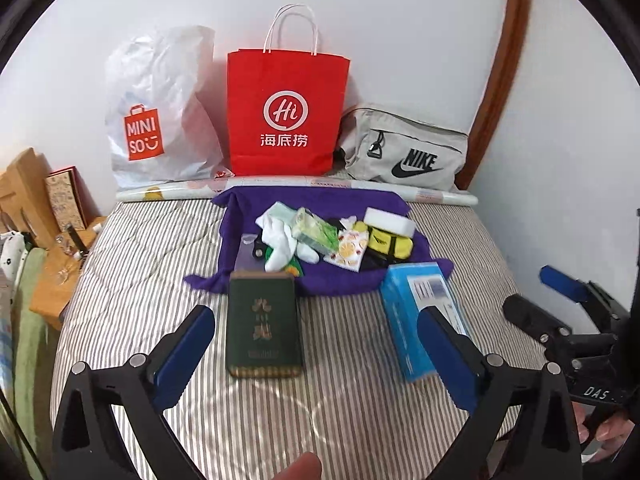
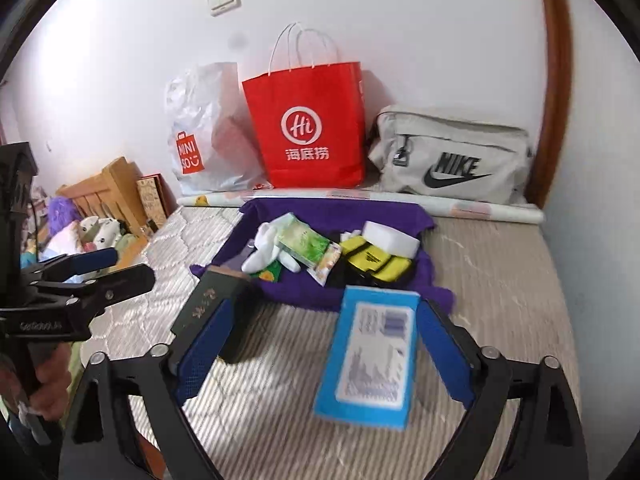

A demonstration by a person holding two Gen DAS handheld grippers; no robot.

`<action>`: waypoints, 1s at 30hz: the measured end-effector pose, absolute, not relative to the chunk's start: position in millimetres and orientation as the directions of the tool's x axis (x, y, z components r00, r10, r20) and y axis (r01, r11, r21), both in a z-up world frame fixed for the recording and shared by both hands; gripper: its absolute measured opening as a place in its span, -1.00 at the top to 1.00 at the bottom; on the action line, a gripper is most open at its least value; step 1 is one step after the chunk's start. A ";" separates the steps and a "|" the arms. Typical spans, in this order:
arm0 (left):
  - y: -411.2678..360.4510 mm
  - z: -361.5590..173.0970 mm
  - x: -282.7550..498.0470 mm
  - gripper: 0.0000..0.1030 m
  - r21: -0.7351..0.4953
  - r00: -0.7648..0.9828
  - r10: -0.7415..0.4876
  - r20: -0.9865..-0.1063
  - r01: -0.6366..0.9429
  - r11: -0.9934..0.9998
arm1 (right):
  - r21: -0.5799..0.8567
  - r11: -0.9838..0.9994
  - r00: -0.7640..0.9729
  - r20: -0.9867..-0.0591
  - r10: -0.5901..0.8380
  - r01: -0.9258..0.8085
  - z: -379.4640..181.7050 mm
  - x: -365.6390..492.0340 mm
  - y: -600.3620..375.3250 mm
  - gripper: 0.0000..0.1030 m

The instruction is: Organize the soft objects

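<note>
A purple cloth [image 1: 352,280] [image 2: 360,212] lies on the striped bed. On it sit white socks [image 1: 284,240] [image 2: 266,250], a green tissue pack [image 1: 314,232] [image 2: 306,246], a lemon-print packet [image 1: 350,250], a yellow-black pouch [image 1: 390,242] [image 2: 376,262] and a white sponge block [image 1: 390,220] [image 2: 394,238]. A dark green box [image 1: 262,326] [image 2: 212,304] and a blue box [image 1: 420,316] [image 2: 372,360] lie in front. My left gripper [image 1: 316,344] is open above the green box. My right gripper [image 2: 324,344] is open around the blue box without touching it.
A white MINISO bag [image 1: 160,120] [image 2: 204,136], a red paper bag [image 1: 286,116] [image 2: 310,128] and a grey Nike bag [image 1: 404,152] [image 2: 452,156] stand against the wall. A paper roll [image 1: 296,186] lies before them. Wooden furniture and plush toys [image 2: 92,232] are at left.
</note>
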State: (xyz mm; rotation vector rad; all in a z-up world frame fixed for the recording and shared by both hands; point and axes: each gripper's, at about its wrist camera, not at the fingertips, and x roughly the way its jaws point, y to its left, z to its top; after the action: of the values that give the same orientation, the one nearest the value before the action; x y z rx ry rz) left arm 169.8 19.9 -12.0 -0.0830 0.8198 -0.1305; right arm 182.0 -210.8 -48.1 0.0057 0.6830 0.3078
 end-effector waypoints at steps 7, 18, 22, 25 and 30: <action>7.1 -9.8 108.9 -0.99 -0.071 0.707 -0.112 -0.699 0.087 0.994 | 0.084 0.965 0.774 -0.582 0.249 -0.247 -45.8 117.6 -219.4 -0.99; -7.9 -1.3 60.7 -0.99 -0.056 0.737 -0.091 -0.670 0.072 0.996 | 0.127 0.967 0.767 -0.589 0.254 -0.223 -53.6 63.8 -239.8 -0.99; -12.7 -1.9 54.2 -0.99 -0.069 0.735 -0.106 -0.670 0.081 0.994 | 0.133 0.965 0.770 -0.583 0.260 -0.225 -55.2 53.0 -242.1 -0.99; -17.6 -2.2 50.2 -0.99 -0.053 0.736 -0.094 -0.671 0.079 0.995 | 0.132 0.966 0.773 -0.579 0.259 -0.224 -54.8 47.6 -243.7 -0.99; -19.1 -1.3 46.3 -0.99 -0.054 0.737 -0.089 -0.671 0.071 0.996 | 0.139 0.967 0.776 -0.576 0.255 -0.215 -53.9 42.2 -246.3 -0.99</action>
State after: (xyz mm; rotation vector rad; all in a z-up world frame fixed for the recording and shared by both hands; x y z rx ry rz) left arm 46.3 -19.1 -1.3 -0.0257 0.7377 -0.0876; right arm 42.2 -246.3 -53.9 0.0669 0.6329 0.2544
